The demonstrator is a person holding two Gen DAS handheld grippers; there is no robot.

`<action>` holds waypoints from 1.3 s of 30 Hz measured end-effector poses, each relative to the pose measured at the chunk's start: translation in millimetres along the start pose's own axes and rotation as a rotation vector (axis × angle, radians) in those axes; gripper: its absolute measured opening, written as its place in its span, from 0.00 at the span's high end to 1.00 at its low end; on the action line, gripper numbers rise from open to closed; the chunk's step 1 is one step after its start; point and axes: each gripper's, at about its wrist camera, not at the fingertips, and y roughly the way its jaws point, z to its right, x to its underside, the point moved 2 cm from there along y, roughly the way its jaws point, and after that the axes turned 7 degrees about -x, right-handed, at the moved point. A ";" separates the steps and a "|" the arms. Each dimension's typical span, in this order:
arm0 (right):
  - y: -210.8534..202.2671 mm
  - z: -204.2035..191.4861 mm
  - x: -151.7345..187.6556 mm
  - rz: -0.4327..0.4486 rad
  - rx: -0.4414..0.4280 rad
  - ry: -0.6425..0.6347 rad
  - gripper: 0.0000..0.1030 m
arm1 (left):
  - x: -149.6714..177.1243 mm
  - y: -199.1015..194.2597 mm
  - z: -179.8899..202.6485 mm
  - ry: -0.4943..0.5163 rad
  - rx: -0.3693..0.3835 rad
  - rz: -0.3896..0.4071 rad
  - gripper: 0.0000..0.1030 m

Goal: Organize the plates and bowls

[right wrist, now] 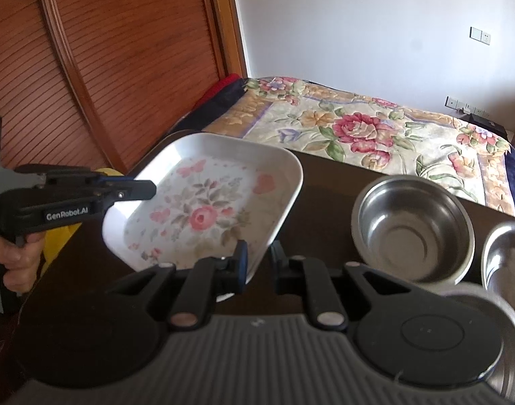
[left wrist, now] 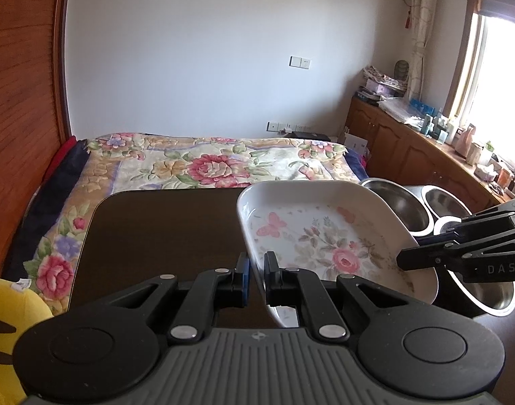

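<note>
Left wrist view: the left hand-held gripper [left wrist: 255, 271] reaches forward from the bottom of the frame, its two fingers pinching the near rim of the floral plate [left wrist: 311, 236] — one finger outside the rim, the other inside. The plate is tilted and sits right of centre, above the dark worktop [left wrist: 156, 229]. At the right edge the right hand-held gripper [left wrist: 405, 260] enters level, its tip at the plate's right rim.

Right wrist view: the right hand-held gripper [right wrist: 259, 258] points forward from the bottom, fingers slightly spread with the plate's [right wrist: 203, 209] near corner between them; whether they press it, one cannot tell. The left hand-held gripper [right wrist: 146, 190] comes in from the left edge, held level by a hand [right wrist: 19, 256] at lower left. Three steel bowls stand on the worktop [right wrist: 324, 175] in the right half — one [right wrist: 412, 229] just beside the plate, a second [right wrist: 507, 263] at the right edge, a third [right wrist: 507, 344] at lower right.
</note>
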 end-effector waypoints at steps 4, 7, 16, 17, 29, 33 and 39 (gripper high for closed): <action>-8.4 -4.4 8.6 0.004 0.007 -0.011 0.85 | 8.9 -15.2 7.5 0.011 -0.005 0.010 0.65; -16.1 -6.7 13.3 0.012 0.008 -0.015 0.85 | 14.0 -25.5 12.6 0.023 -0.009 0.017 0.65; -34.4 -14.3 28.5 0.030 0.015 -0.032 0.85 | 32.8 -49.5 23.3 0.024 0.008 0.017 0.64; -36.7 -14.8 30.2 0.033 0.015 -0.033 0.86 | 34.8 -51.7 24.0 0.024 0.010 0.018 0.64; -52.4 -25.4 56.4 0.047 0.025 -0.035 0.87 | 66.1 -75.9 30.8 0.004 0.020 0.031 0.65; -59.9 -28.3 67.1 0.050 0.014 -0.037 0.87 | 75.4 -81.5 29.7 -0.009 0.033 0.035 0.64; -65.6 -30.7 76.5 0.056 -0.014 -0.037 0.87 | 98.0 -86.2 23.3 -0.054 0.032 0.035 0.65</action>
